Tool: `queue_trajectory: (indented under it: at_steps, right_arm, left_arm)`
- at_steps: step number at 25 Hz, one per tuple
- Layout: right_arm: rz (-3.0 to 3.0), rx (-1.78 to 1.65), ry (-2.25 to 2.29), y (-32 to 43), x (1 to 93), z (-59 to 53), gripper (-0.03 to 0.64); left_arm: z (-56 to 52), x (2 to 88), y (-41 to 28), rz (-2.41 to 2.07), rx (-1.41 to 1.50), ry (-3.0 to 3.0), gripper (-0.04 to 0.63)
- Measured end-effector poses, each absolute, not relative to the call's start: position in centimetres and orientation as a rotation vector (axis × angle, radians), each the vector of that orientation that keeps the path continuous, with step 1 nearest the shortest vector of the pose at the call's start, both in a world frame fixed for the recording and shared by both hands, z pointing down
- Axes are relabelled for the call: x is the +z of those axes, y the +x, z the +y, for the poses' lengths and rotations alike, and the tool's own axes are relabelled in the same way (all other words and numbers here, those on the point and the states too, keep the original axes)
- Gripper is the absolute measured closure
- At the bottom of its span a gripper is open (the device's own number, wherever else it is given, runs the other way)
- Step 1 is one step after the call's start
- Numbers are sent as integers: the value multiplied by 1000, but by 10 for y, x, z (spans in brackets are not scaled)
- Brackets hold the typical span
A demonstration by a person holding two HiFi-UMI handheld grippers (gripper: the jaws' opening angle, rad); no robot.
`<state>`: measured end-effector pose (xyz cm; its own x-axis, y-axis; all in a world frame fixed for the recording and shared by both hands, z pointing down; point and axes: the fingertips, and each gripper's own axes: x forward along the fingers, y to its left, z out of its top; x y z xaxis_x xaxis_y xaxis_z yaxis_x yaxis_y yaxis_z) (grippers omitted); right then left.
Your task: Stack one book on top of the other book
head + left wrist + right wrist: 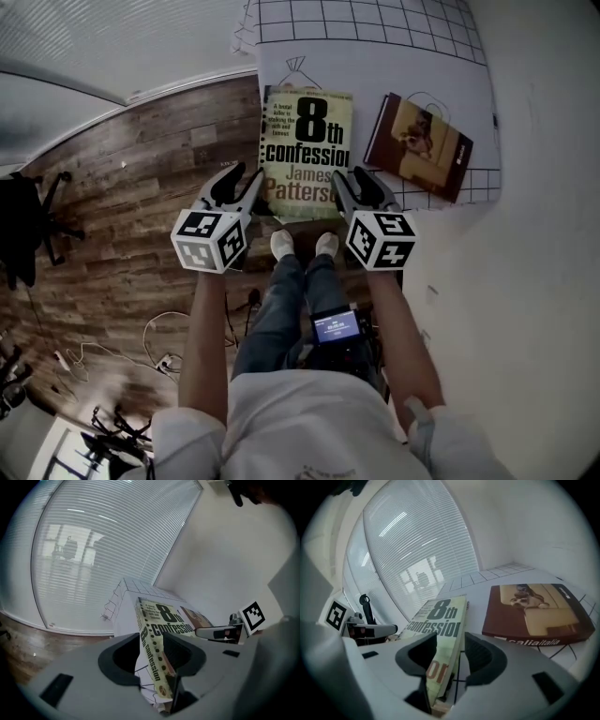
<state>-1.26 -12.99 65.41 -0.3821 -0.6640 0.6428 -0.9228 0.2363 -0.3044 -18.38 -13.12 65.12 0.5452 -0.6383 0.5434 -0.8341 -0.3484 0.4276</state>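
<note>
Yellow-green paperback (306,150) lies on the tabletop (375,58), long axis pointing away from you. Its near corners sit between the parted jaws of your left hand-held gripper (246,185) and right hand-held gripper (357,187). The brown book (419,145) lies rightward, nearer your right.

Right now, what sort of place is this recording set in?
Likely an office or lab-style room: a wood-plank floor, wide closed window blinds, and what looks like a black swivel chair off to one side.
</note>
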Motion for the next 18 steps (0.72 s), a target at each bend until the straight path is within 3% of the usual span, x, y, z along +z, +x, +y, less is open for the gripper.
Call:
queue_trajectory:
  at_steps: [12,16,18]
  right_arm:
    - [-2122,1040,1412,-24,668,-138,385]
    - [-2134,1145,1406,-26,672,-139,385]
    - [-2141,1181,1405,-28,672,-138,427]
  left_arm:
    - [-144,670,-169,-1096,393,2042,421]
    - [-145,671,-162,-1074,400,2081,457]
    - [-145,671,-161,-1065,383,2081,457]
